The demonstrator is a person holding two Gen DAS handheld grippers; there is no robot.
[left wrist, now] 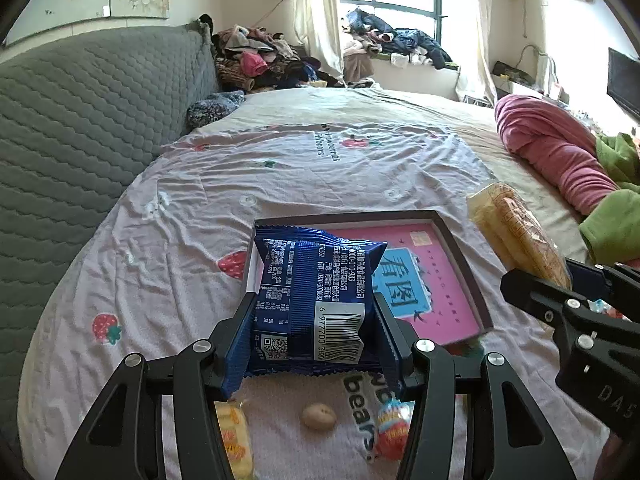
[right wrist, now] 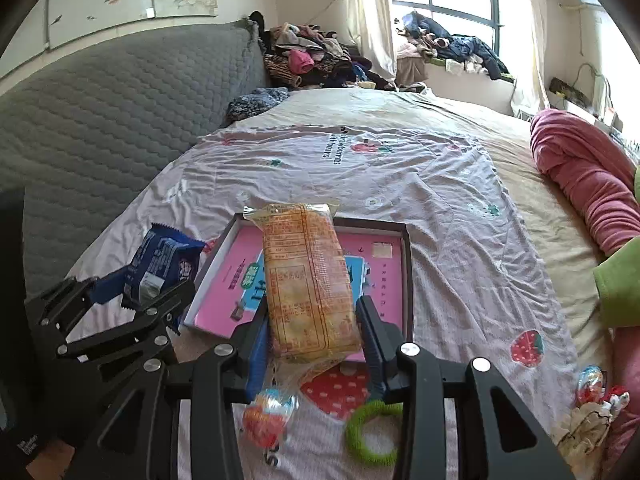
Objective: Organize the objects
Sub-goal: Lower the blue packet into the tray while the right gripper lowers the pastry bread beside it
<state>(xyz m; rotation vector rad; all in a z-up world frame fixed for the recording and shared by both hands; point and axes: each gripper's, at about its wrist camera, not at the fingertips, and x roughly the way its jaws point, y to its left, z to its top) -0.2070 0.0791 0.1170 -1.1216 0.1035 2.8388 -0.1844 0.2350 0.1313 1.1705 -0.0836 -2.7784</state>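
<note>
I had the left tool (left wrist: 316, 320) clamped on the blue snack packet (left wrist: 312, 292), its two fingers pressed against the packet's sides, and it hung above the near left corner of the pink-lined box (left wrist: 460, 248) on the bed (left wrist: 180, 248). My right tool (right wrist: 312, 320) was clamped on the yellow snack packet (right wrist: 308, 280), held above the same box (right wrist: 406, 280), toward its near middle. The box lay open on the strawberry-print sheet (right wrist: 460, 208). Nearer than the box, on the sheet, lay a green ring (right wrist: 372, 432), a red-and-blue wrapped sweet (right wrist: 268, 416), a small beige lump (left wrist: 319, 416) and a yellow wrapped snack (left wrist: 234, 436).
</note>
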